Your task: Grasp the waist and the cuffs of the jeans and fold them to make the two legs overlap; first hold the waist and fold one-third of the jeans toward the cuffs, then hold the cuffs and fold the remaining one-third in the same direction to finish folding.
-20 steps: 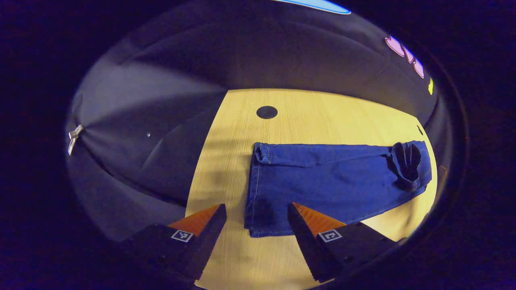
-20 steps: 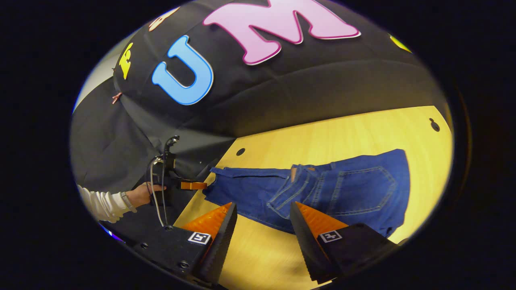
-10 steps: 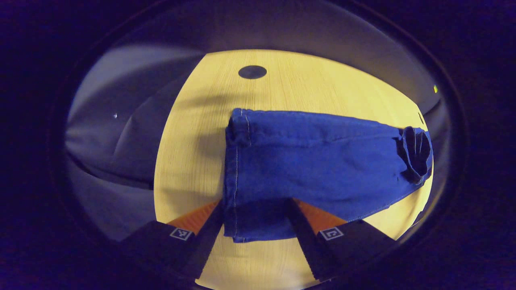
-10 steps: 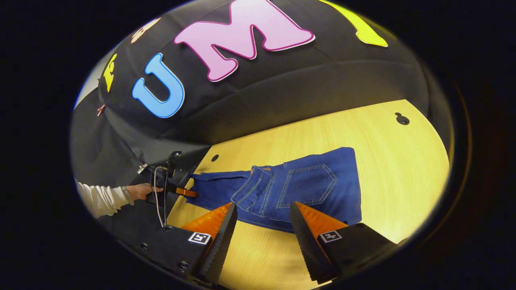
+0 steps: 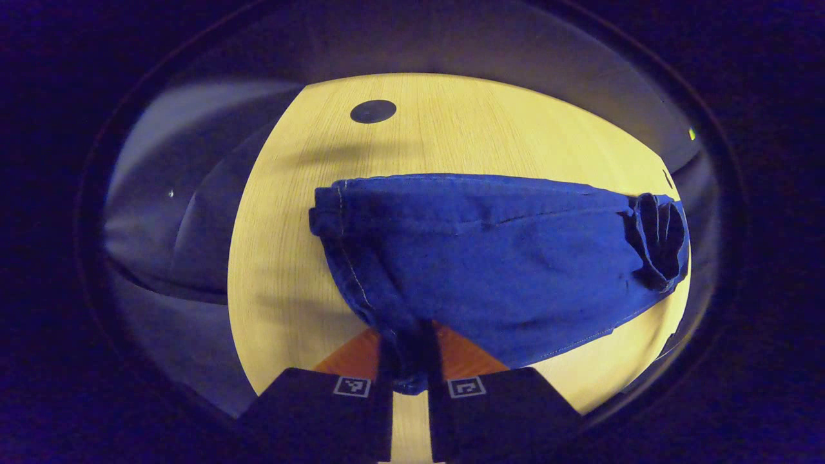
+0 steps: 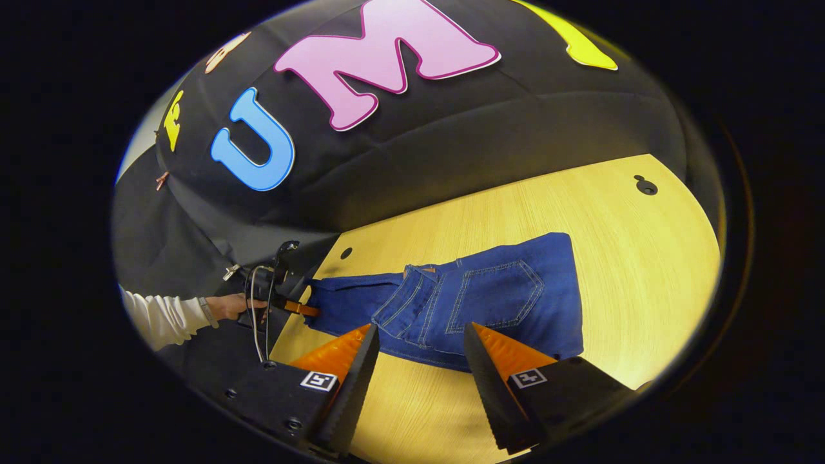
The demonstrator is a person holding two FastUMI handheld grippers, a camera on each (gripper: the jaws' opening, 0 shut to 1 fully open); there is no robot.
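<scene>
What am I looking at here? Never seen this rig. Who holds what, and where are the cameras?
There is no robot arm. A person holds a two-finger gripper in each hand, and a fisheye camera rides on each one, looking forward along its fingers.

In the left gripper view, the left gripper is at the bottom, its fingers closed on the cuff end of the jeans. The right gripper view shows the same gripper farther off, with the person's hand holding it.

In the right gripper view, the right gripper is open just above the wooden table, close to the waist and back pocket, gripping nothing.

The jeans lie on the table with the legs overlapped.
</scene>
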